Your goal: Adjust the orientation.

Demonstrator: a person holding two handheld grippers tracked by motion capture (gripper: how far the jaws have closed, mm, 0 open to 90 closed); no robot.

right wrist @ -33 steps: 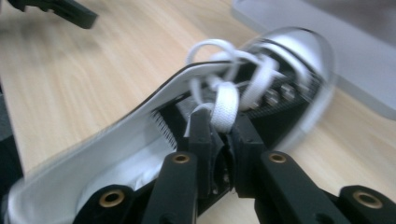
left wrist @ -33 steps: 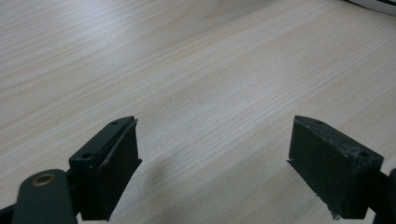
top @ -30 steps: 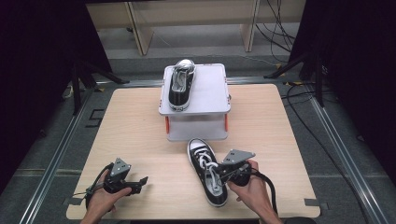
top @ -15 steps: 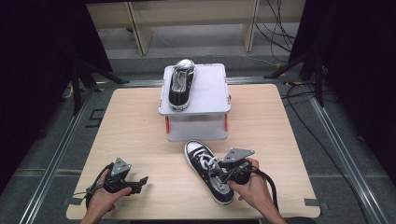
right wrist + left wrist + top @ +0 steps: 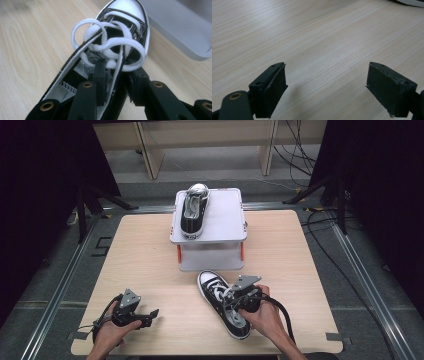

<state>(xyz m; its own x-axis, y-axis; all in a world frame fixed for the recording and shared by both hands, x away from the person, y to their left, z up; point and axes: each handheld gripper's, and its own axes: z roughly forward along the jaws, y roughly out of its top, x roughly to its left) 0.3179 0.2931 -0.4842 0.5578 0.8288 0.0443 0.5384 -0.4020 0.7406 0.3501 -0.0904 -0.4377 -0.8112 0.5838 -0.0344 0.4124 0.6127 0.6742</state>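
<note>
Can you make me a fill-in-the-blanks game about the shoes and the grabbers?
1. The right gripper pinches one side of the sneaker on the ____.
2. The other sneaker sits on the white ____.
3. The left gripper has jaws that are ____.

Missing words: table; box; open

The surface (image 5: 145,265) is pale wood, matt, with fine straight grain. The near shoe (image 5: 117,37) is black cloth with white stitching, flat woven white laces (image 5: 107,47), a smooth, slightly glossy white rubber toe cap and small metal eyelets. The box (image 5: 215,227) at the far side looks like smooth matt grey plastic. The tongs (image 5: 327,92) are matt black plastic, rough at the edges.
</note>
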